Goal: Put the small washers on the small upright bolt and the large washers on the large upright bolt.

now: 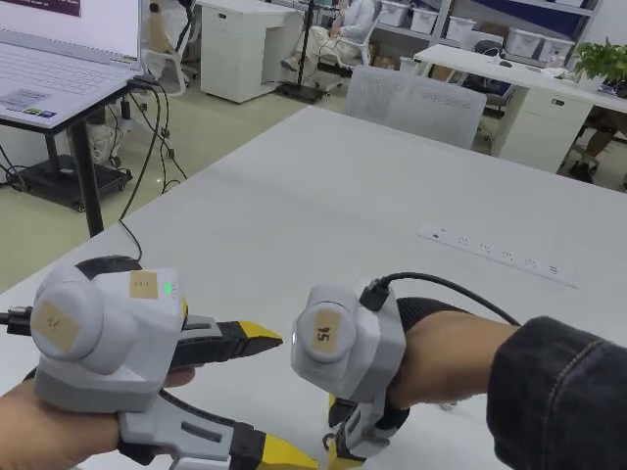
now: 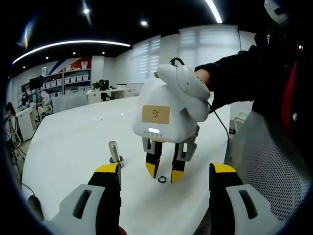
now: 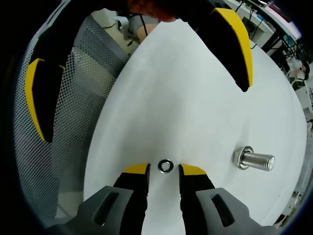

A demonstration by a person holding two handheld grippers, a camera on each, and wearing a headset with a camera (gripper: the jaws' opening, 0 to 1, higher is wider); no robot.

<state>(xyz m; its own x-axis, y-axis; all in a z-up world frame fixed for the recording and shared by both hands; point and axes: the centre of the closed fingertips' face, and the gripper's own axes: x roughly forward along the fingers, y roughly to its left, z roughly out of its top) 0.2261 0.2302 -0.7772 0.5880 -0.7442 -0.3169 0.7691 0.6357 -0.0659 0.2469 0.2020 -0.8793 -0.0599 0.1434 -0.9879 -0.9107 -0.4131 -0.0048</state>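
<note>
We hold a gripper in each hand. Our left gripper point(image 1: 291, 397) lies roughly level and points across to the right, its yellow-tipped fingers point(image 1: 257, 336) spread wide apart. Our right gripper point(image 2: 164, 176) points straight down, directly ahead of the left one's open fingers, its own fingers point(image 3: 138, 170) parted by only a narrow gap. Our left hand point(image 1: 44, 431) wraps its gripper's body from below; our right hand point(image 1: 441, 362) comes in from the right side, the forearm covered by a dark sleeve point(image 1: 563, 392).
</note>
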